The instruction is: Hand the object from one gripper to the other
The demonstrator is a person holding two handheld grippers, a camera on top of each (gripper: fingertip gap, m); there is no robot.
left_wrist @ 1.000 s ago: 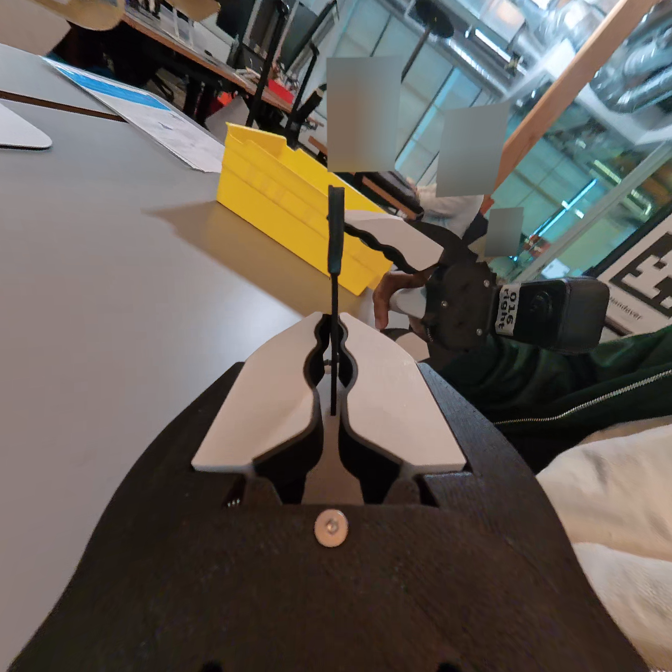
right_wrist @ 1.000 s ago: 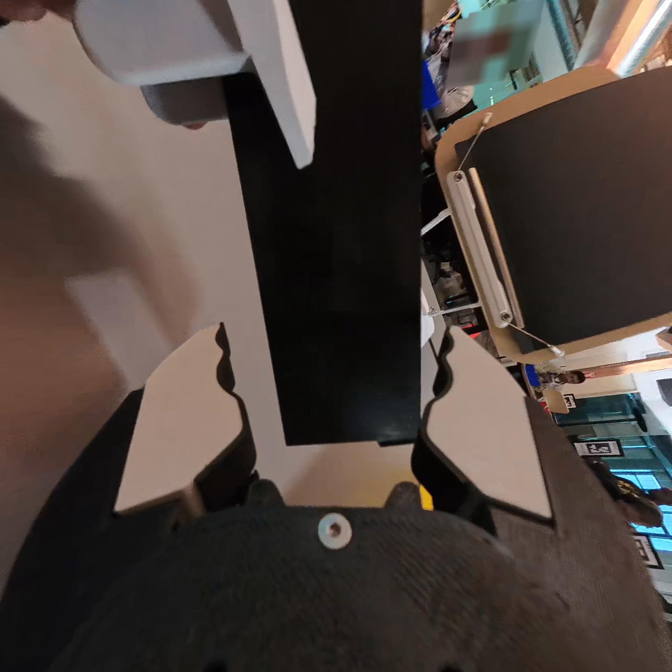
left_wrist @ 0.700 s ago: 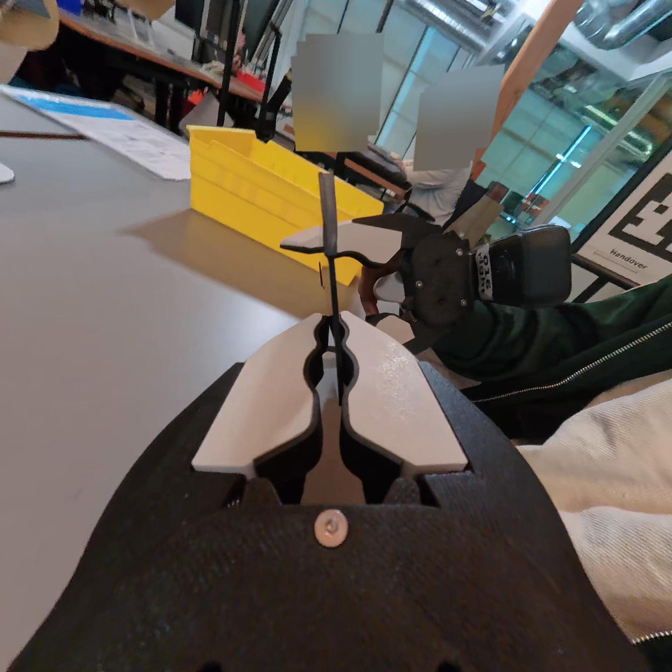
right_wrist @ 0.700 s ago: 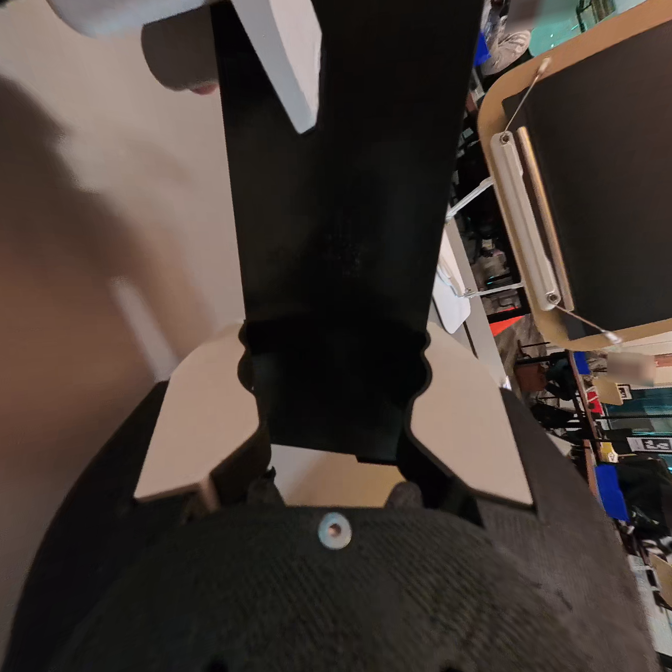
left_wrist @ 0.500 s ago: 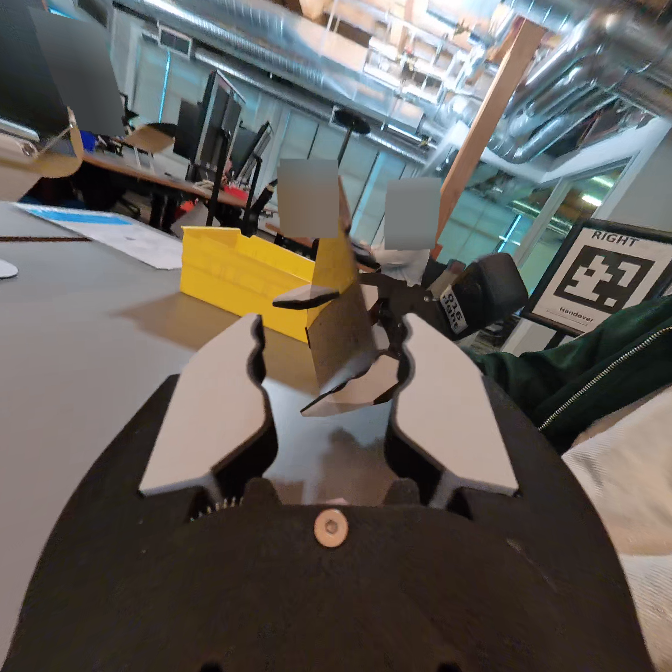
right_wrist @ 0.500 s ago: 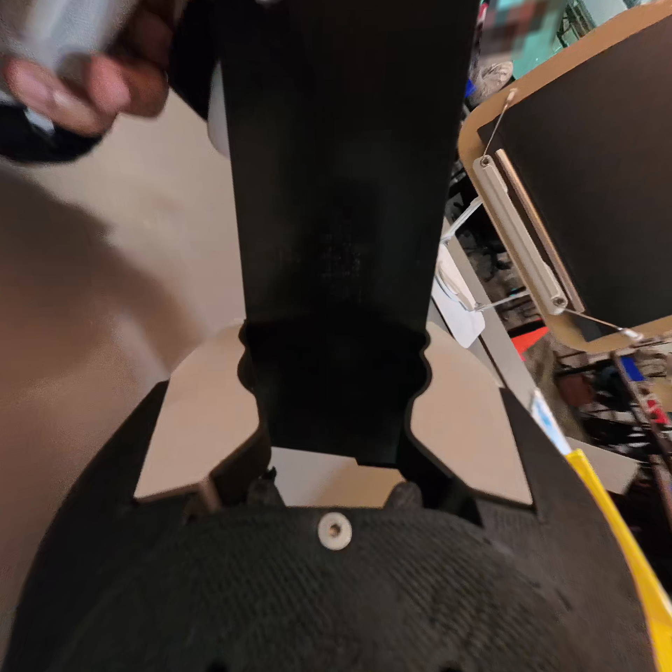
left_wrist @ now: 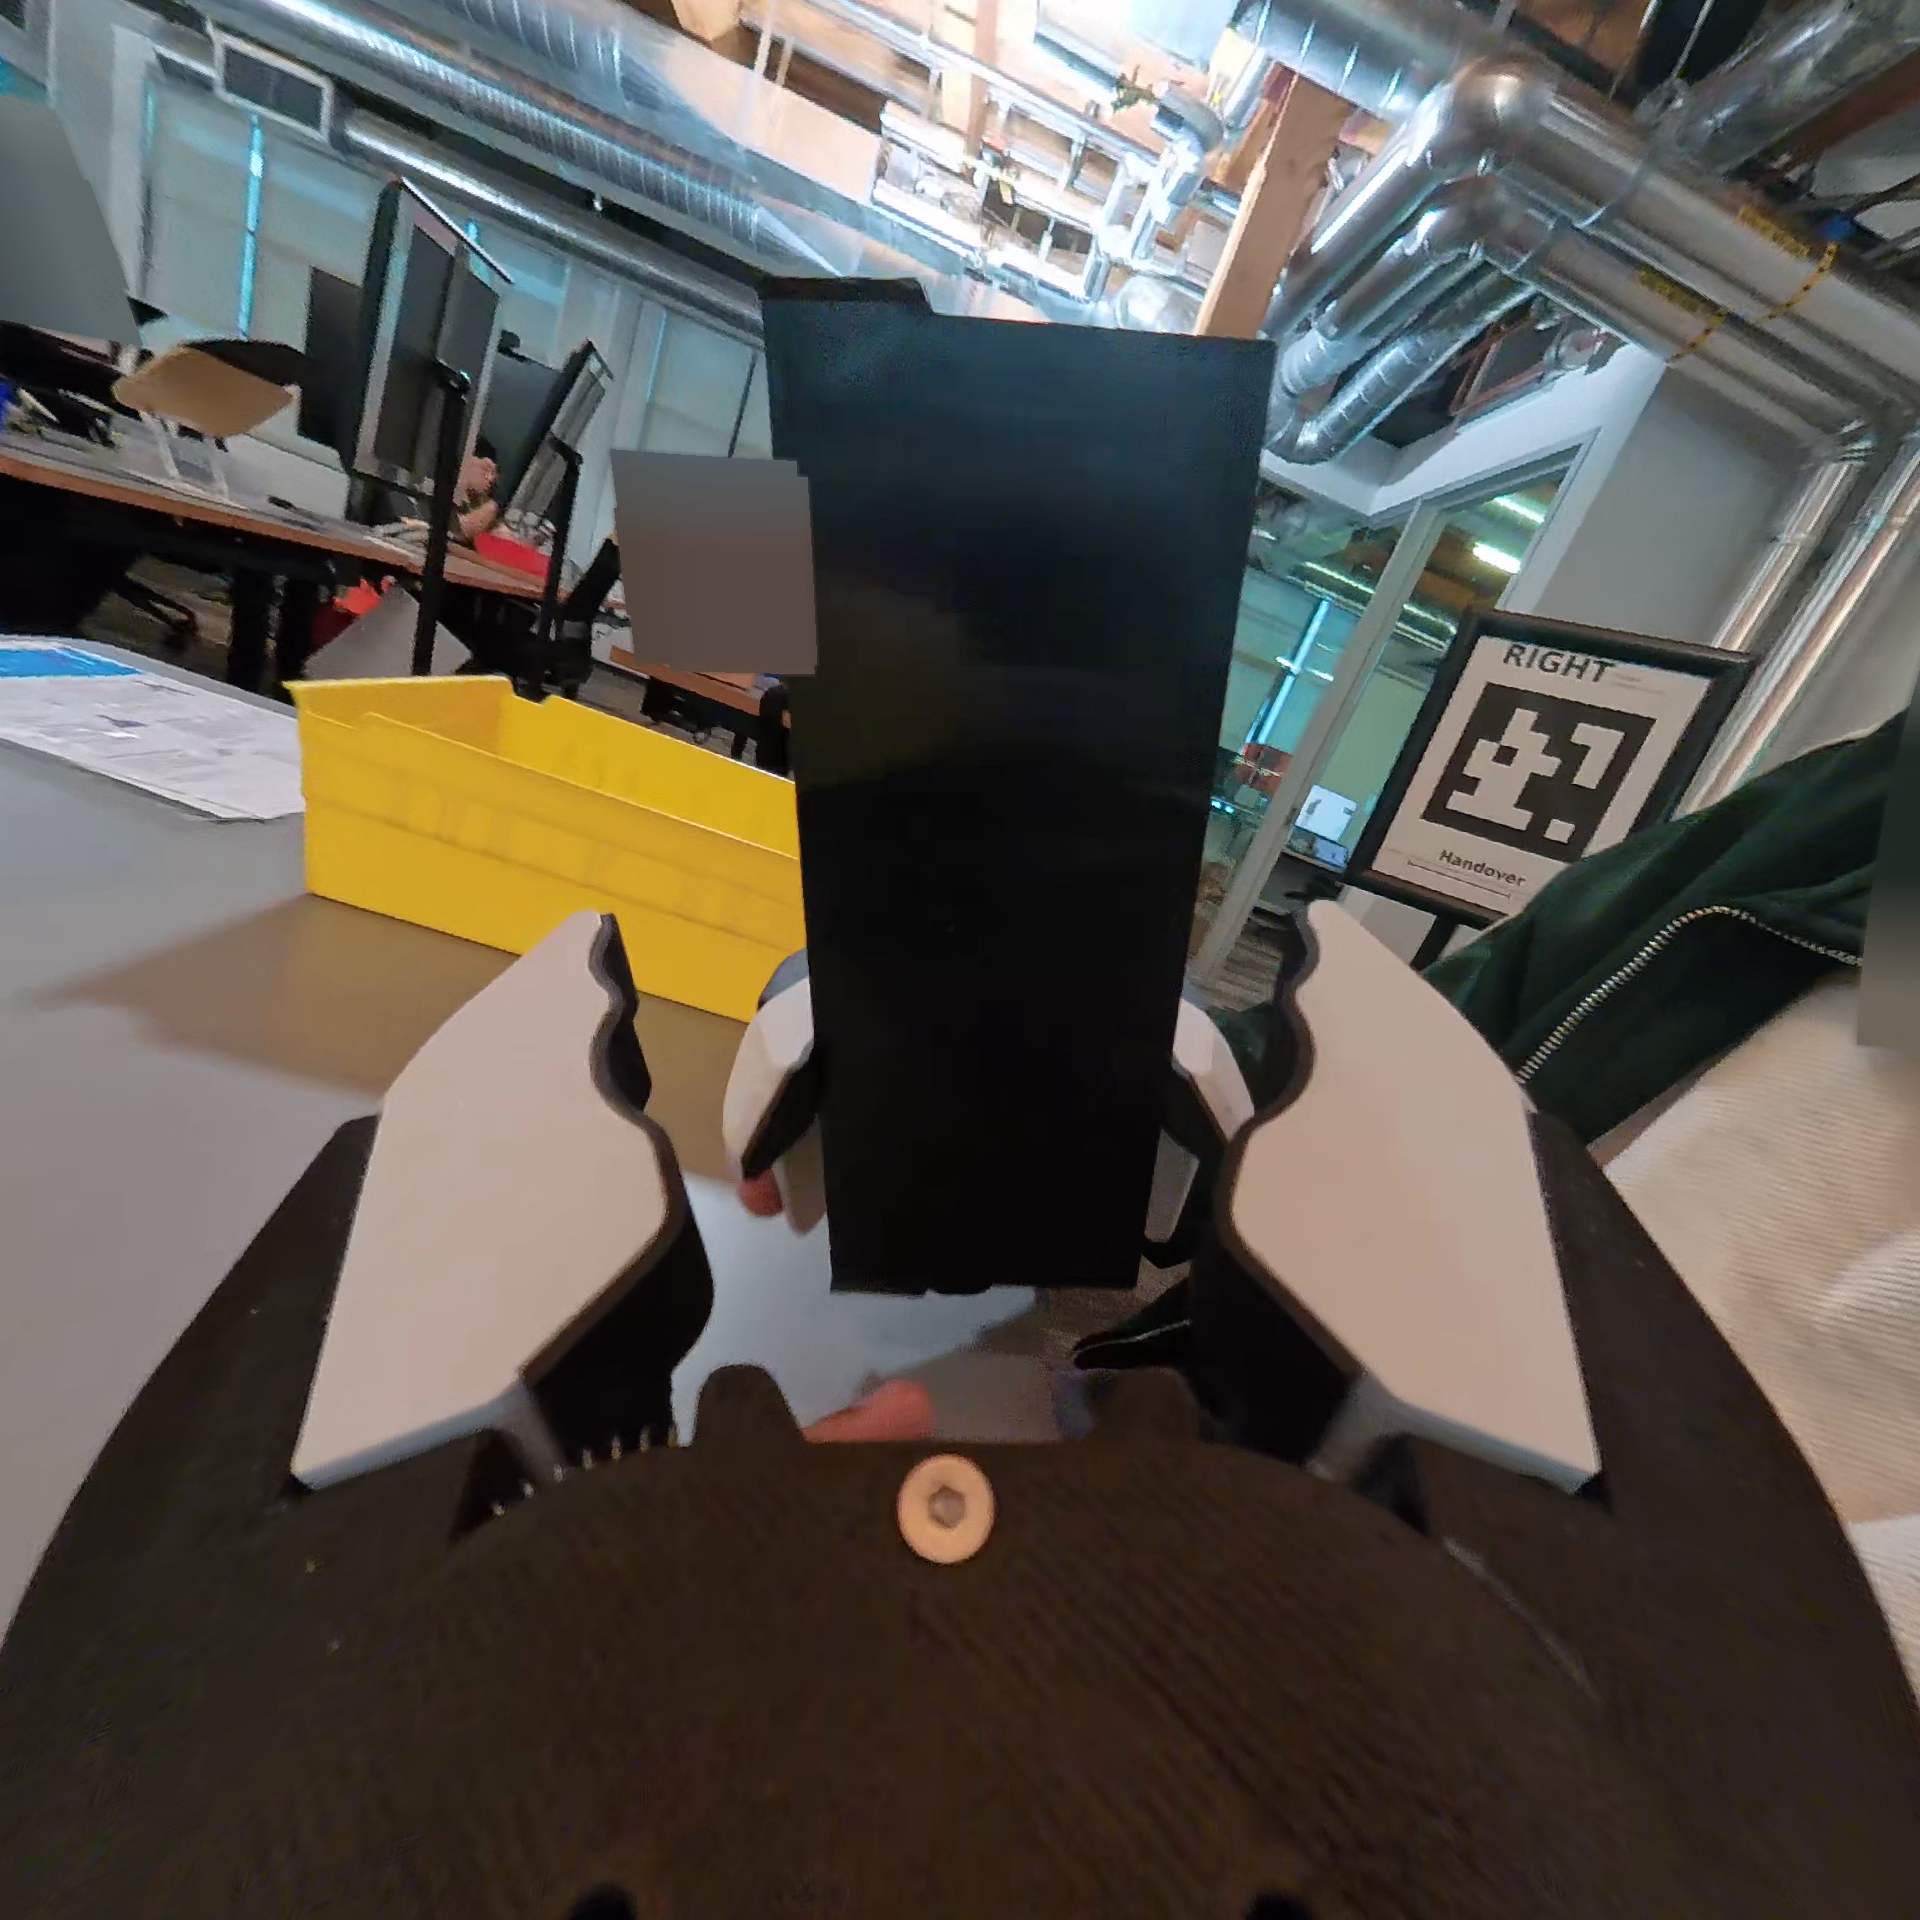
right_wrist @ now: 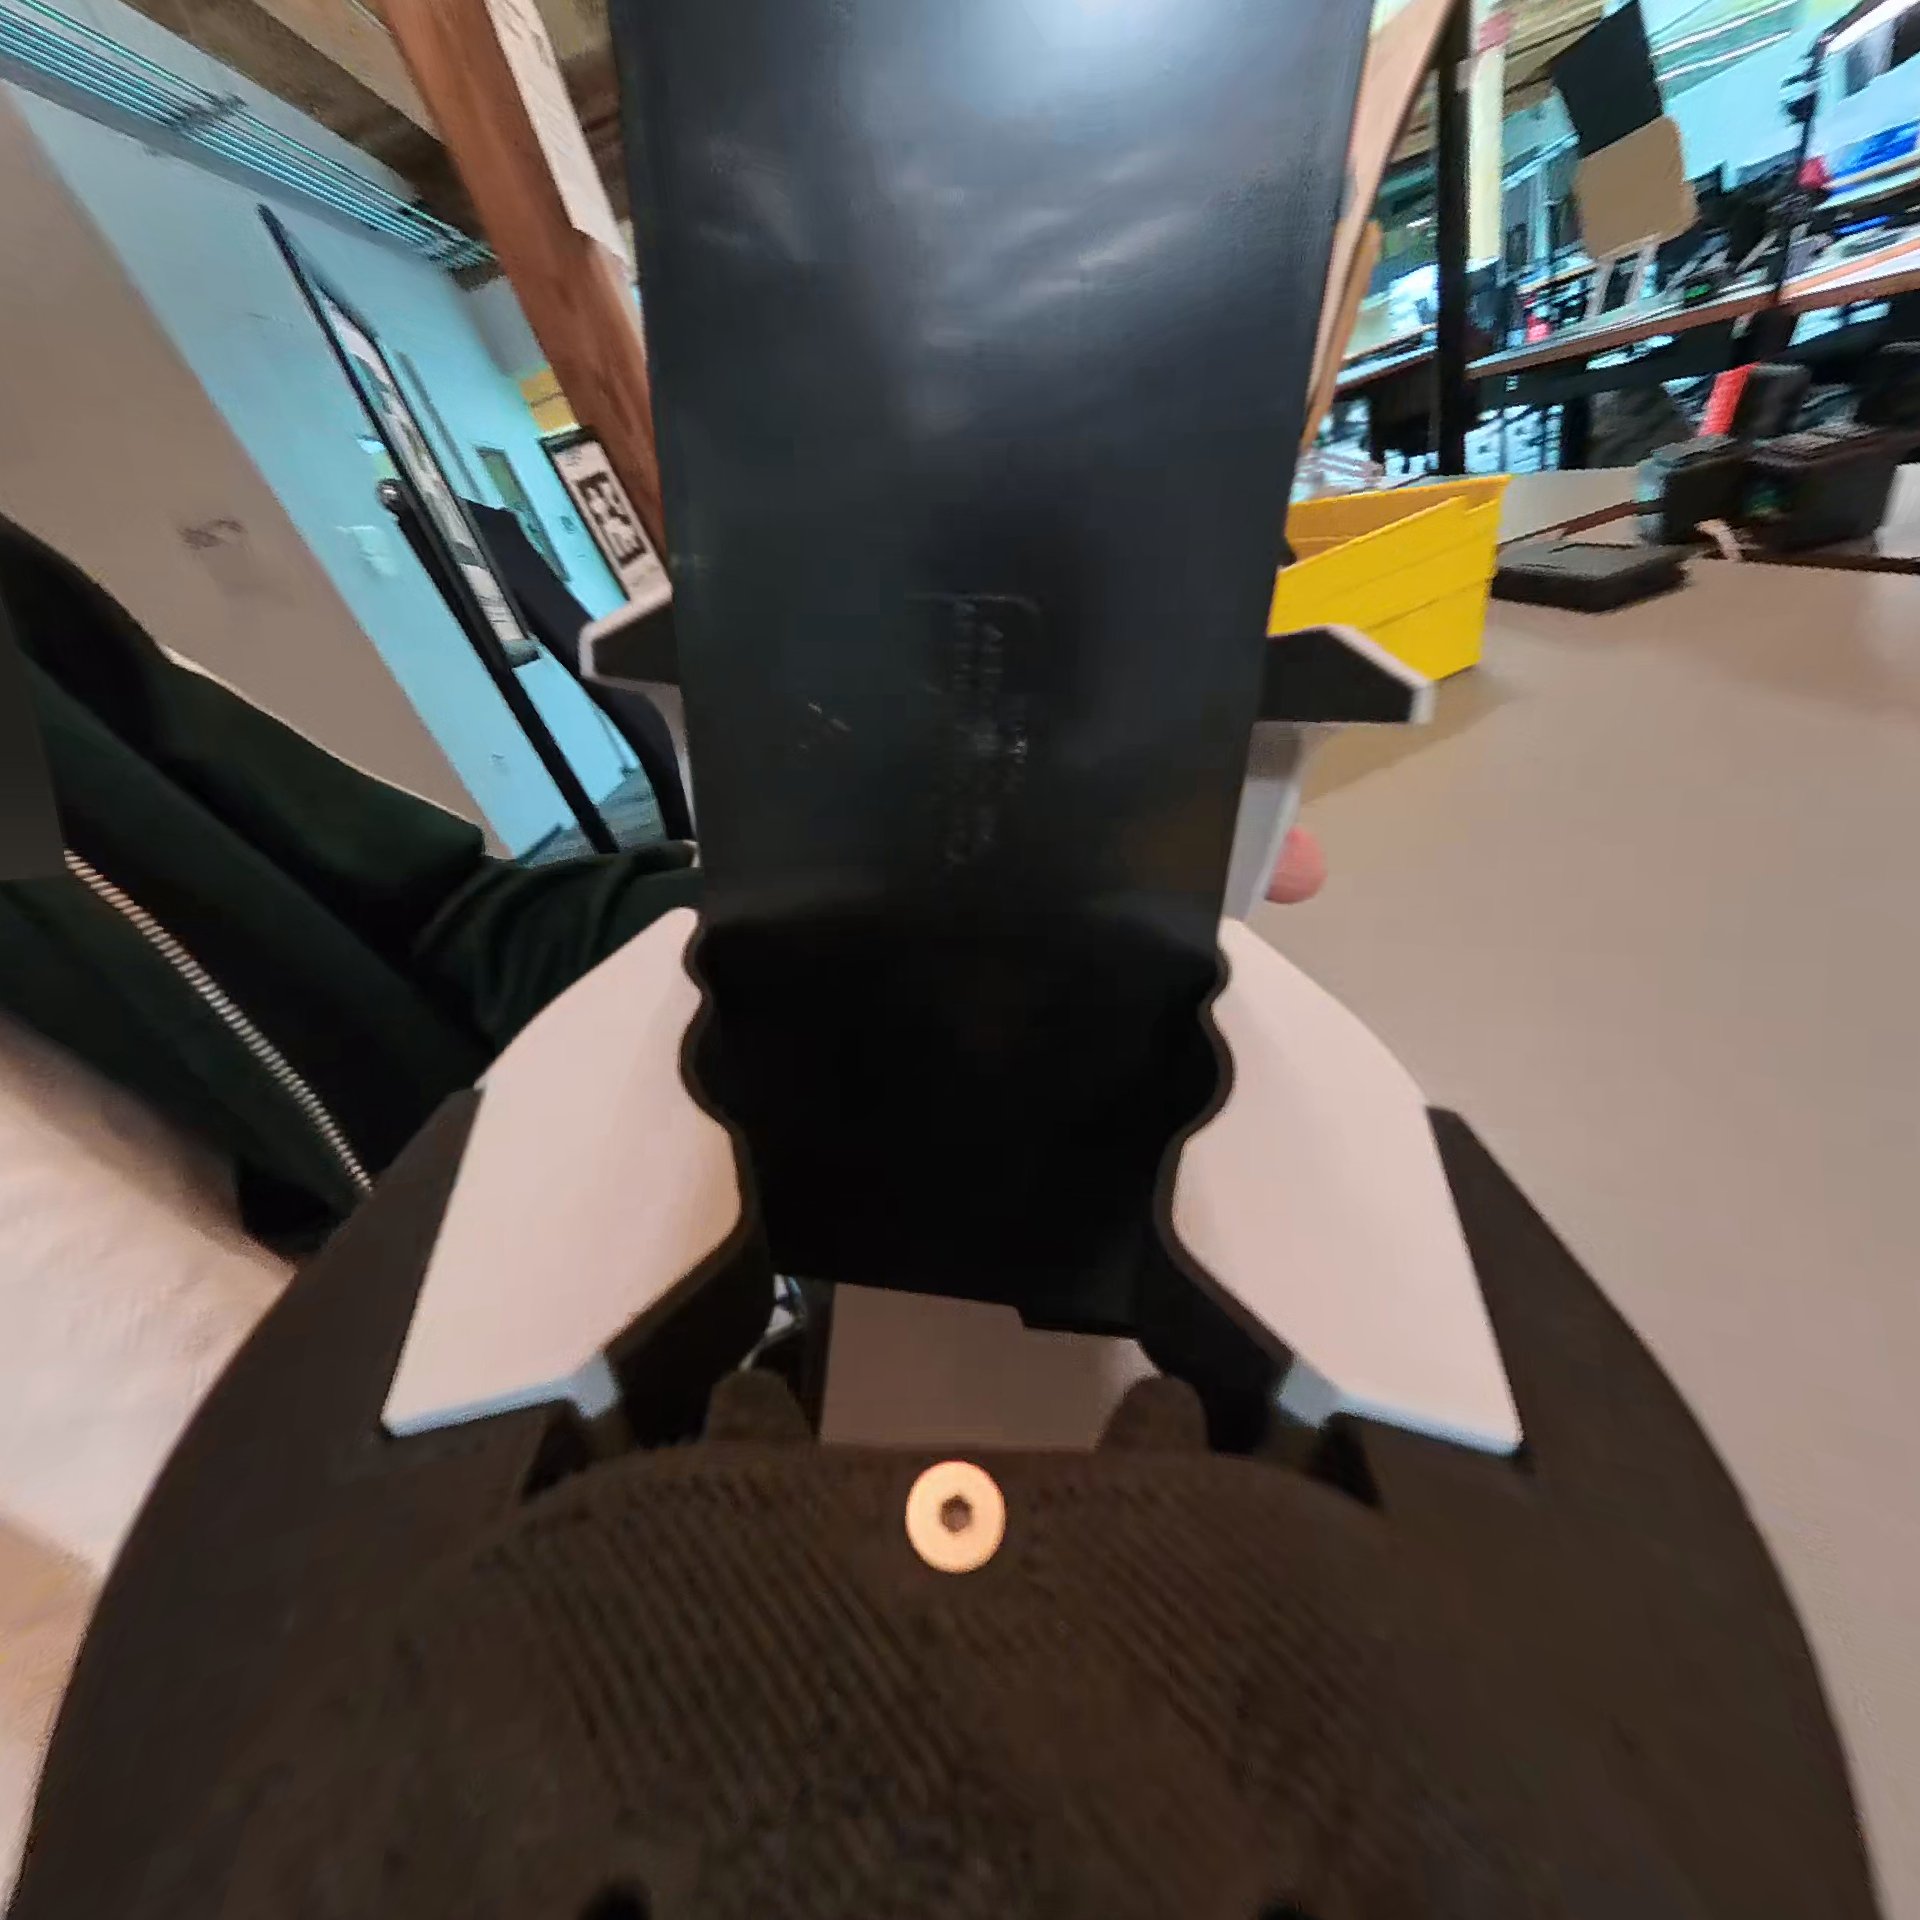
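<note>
Two tools meet: right tool [right_wrist: 951, 1091] grips the black panel [left_wrist: 1013, 779]; left tool [left_wrist: 951, 1081] (spread wide) should back straight off.

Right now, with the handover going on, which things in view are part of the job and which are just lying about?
Part of the job:
- black flat panel
- right tool, shut on the panel
- left tool, open, panel between its fingers

Just lying about:
- yellow bin
- printed sheet
- framed marker sign
- black items on the table
</note>
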